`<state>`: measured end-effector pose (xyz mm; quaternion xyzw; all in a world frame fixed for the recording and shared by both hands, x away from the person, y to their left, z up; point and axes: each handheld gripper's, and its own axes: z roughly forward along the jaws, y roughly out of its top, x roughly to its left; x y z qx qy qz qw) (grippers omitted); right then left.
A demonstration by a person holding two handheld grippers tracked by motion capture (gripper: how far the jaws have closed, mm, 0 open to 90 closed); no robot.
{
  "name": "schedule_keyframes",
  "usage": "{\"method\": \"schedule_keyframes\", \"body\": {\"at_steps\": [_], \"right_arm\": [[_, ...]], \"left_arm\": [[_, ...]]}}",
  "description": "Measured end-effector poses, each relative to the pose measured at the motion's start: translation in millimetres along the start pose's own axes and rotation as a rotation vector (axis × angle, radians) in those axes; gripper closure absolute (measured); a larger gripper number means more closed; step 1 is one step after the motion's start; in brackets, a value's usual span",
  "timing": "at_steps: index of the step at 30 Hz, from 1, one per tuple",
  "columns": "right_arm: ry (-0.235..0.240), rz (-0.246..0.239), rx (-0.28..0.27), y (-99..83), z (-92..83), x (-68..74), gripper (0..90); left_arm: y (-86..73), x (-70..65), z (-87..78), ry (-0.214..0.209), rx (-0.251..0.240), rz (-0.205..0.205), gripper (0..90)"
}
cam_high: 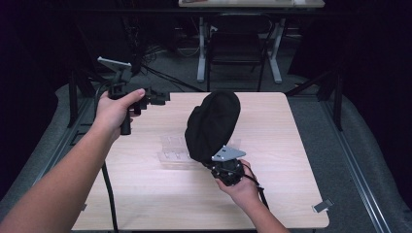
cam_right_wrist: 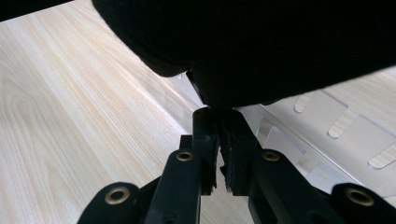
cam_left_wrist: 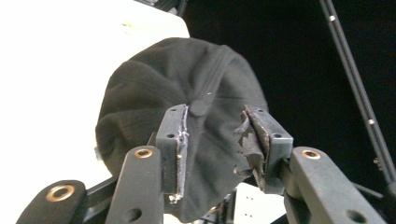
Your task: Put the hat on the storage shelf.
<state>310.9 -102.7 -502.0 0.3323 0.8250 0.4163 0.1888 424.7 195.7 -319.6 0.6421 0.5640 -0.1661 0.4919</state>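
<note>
A black cap (cam_high: 214, 124) is held up on edge over the middle of the wooden table (cam_high: 145, 199). My right gripper (cam_high: 222, 164) is below it, shut on its lower rim. In the right gripper view the jaws (cam_right_wrist: 218, 116) pinch the dark fabric of the cap (cam_right_wrist: 261, 42). My left gripper (cam_high: 163, 98) hovers at the table's far left corner, open and apart from the cap. In the left gripper view its fingers (cam_left_wrist: 215, 123) stand spread, with the cap's crown (cam_left_wrist: 154, 93) beyond them. A clear plastic stand (cam_high: 172, 148) lies flat under the cap (cam_right_wrist: 345, 126).
A small grey clip (cam_high: 323, 205) sits at the table's front right corner. Behind the table stand a dark chair (cam_high: 235, 51) and white desk legs (cam_high: 200, 48). Cables run over the floor at the back left, and my left gripper's cable (cam_high: 109, 194) hangs by the table's left side.
</note>
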Motion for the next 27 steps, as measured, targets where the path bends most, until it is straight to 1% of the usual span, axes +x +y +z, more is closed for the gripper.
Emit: {"method": "schedule_keyframes", "body": {"at_steps": [4, 5, 6, 7, 8, 9, 11, 13, 14, 15, 16, 18, 20, 22, 24, 25, 27], "right_arm": [[-0.004, -0.001, 0.001, -1.1, -0.9, -1.1, 83.3], [-0.004, -0.001, 0.004, -1.5, -1.3, -1.6, 82.5], [-0.005, 0.0, 0.008, -2.0, -2.1, -2.0, 81.7], [-0.005, 0.0, 0.008, -2.0, -2.1, -2.0, 81.7], [-0.007, 0.001, 0.009, -3.5, -3.7, -2.9, 80.8], [-0.005, 0.002, 0.011, -4.2, -4.8, -3.3, 80.7], [-0.005, 0.003, 0.011, -5.6, -7.1, -3.5, 80.3], [-0.006, -0.001, 0.013, -6.3, -8.6, -3.6, 79.8], [-0.002, -0.005, 0.015, -7.6, -11.2, -3.4, 78.4], [-0.002, -0.005, 0.015, -7.6, -11.2, -3.4, 78.4], [-0.007, -0.017, 0.017, -9.9, -14.5, -2.8, 75.9], [-0.011, -0.025, 0.021, -10.9, -16.2, -2.6, 74.9], [-0.016, -0.03, 0.013, -14.1, -20.0, -2.2, 72.6], [-0.021, -0.034, 0.019, -18.0, -24.9, -3.1, 70.5], [-0.028, -0.025, 0.027, -26.0, -32.5, -6.6, 65.8], [-0.028, -0.025, 0.027, -26.0, -32.5, -6.6, 65.8], [-0.036, -0.013, 0.025, -30.8, -35.8, -9.0, 63.3]], "left_arm": [[-4.3, 8.1, -1.4, 0.046, 0.003, 0.023, 59.1], [-5.2, 10.4, -2.3, 0.052, 0.002, 0.017, 59.1], [-6.8, 16.7, -4.7, 0.08, 0.0, 0.04, 59.1], [-6.8, 16.7, -4.7, 0.08, 0.0, 0.04, 59.1], [-7.8, 18.8, -6.0, 0.104, 0.0, 0.045, 59.1], [-9.2, 24.5, -9.6, 0.145, 0.007, 0.062, 59.1], [-10.3, 27.1, -10.6, 0.151, 0.0, 0.057, 59.1], [-11.7, 31.5, -13.9, 0.178, -0.001, 0.065, 59.1], [-13.6, 35.6, -16.5, 0.214, -0.004, 0.081, 59.0], [-13.6, 35.6, -16.5, 0.214, -0.004, 0.081, 58.9], [-14.5, 37.8, -18.3, 0.241, 0.004, 0.099, 58.7], [-16.3, 40.2, -20.5, 0.27, 0.001, 0.125, 58.5], [-18.4, 43.6, -23.2, 0.294, 0.005, 0.149, 58.4], [-21.1, 47.3, -25.5, 0.325, 0.007, 0.165, 57.5], [-24.5, 51.8, -27.9, 0.366, 0.009, 0.183, 56.7], [-25.9, 53.0, -28.5, 0.378, 0.012, 0.184, 56.7], [-29.0, 57.1, -31.0, 0.422, 0.022, 0.211, 56.2]]}}
